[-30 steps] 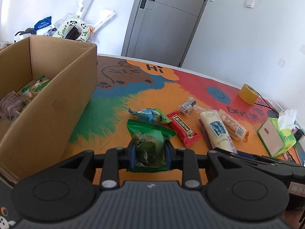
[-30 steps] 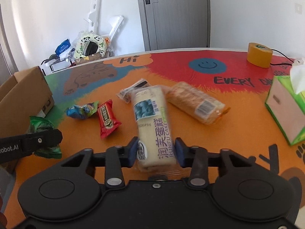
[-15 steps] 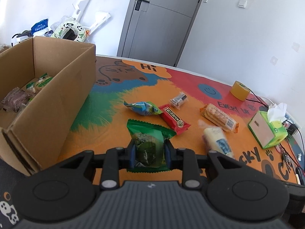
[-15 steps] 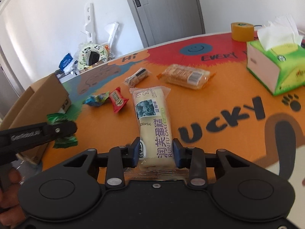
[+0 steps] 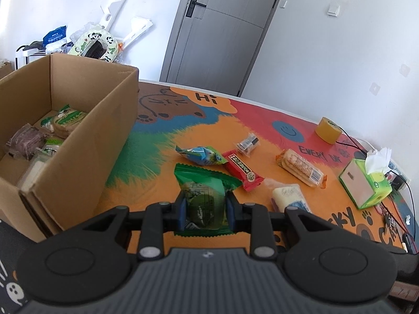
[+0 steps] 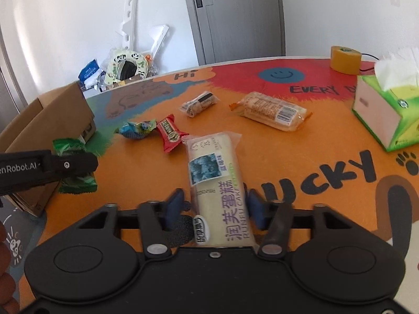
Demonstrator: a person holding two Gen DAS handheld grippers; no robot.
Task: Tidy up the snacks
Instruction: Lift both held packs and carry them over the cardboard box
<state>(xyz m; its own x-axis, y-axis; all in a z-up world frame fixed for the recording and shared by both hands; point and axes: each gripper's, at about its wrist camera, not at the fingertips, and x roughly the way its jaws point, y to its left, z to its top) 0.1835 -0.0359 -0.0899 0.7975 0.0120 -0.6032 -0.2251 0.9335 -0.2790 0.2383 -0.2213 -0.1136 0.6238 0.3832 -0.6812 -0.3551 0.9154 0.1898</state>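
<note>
Your left gripper (image 5: 204, 210) has its blue pads clamped on a crinkly green foil snack packet (image 5: 203, 191), which hangs clear above the bright cartoon-print table mat (image 5: 162, 183). From the right wrist view, that packet sits at about 9 o'clock, just in front of the open brown cardboard box (image 6: 49, 120).

Your right gripper (image 6: 213, 206) has a long cream-coloured wrapped cake roll with purple lettering (image 6: 216, 180) between its jaws. The right pad sits against the wrapper, while the left one looks a touch off it, so I can't tell for sure how firm that grip is. The jaws are narrow either way.

Looking from the left wrist, the box (image 5: 78, 130) is at 9 to 10 o'clock and already has a few wrapped snacks in it.

Loose on the mat around 12 to 1 o'clock:
- a blue twisted-end candy packet (image 5: 200, 154)
- a red rectangular snack bar wrapper (image 5: 242, 168)
- a small clear-wrapped dark cookie pack (image 5: 247, 144)
- a clear sleeve of tan crackers (image 5: 299, 167)

Further out at 2 o'clock there's a green tissue box (image 5: 366, 185) and a roll of yellow tape (image 5: 327, 130).
</note>
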